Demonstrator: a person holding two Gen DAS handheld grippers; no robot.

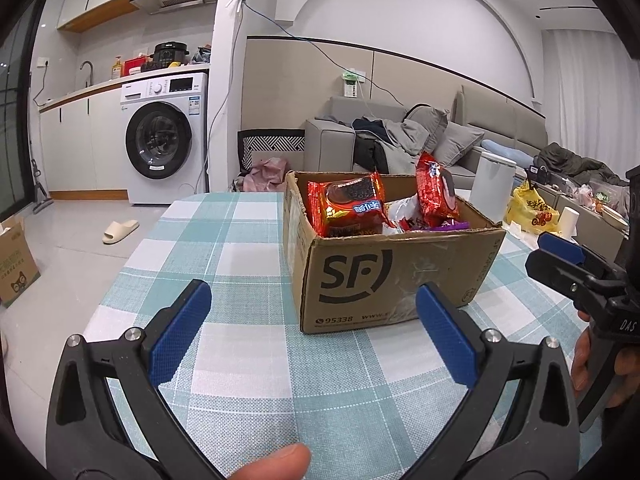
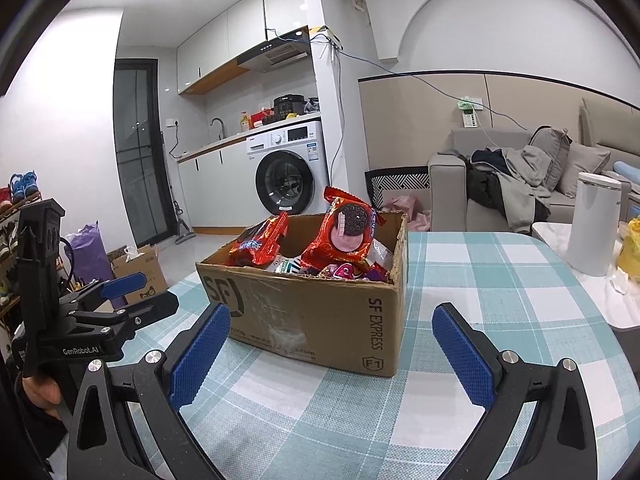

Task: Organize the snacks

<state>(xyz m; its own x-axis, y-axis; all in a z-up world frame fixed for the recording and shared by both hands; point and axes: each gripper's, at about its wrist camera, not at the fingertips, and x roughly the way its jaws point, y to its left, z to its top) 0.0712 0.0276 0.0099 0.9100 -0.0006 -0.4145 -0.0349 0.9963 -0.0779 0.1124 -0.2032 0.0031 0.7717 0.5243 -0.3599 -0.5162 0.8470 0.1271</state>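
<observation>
Left tongs point(image 1: 314, 334) wide, right tongs point(image 2: 332, 350) wide, snack box point(image 2: 320, 316) ahead, white bin point(image 2: 592, 224) right

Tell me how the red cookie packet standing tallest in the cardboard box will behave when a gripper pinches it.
The red cookie packet is glossy crinkled film, so it will probably feel slippery and dent under the fingers. It stands propped on loose snacks in the cardboard box, so a nudge would likely tip it. It looks light; the cookies inside may crack if squeezed hard.

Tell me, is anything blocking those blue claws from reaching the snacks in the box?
Nothing visible does. Only bare checkered tablecloth lies between both open grippers, left and right, and the cardboard box. The red cookie packs stick up above its open top.
</observation>
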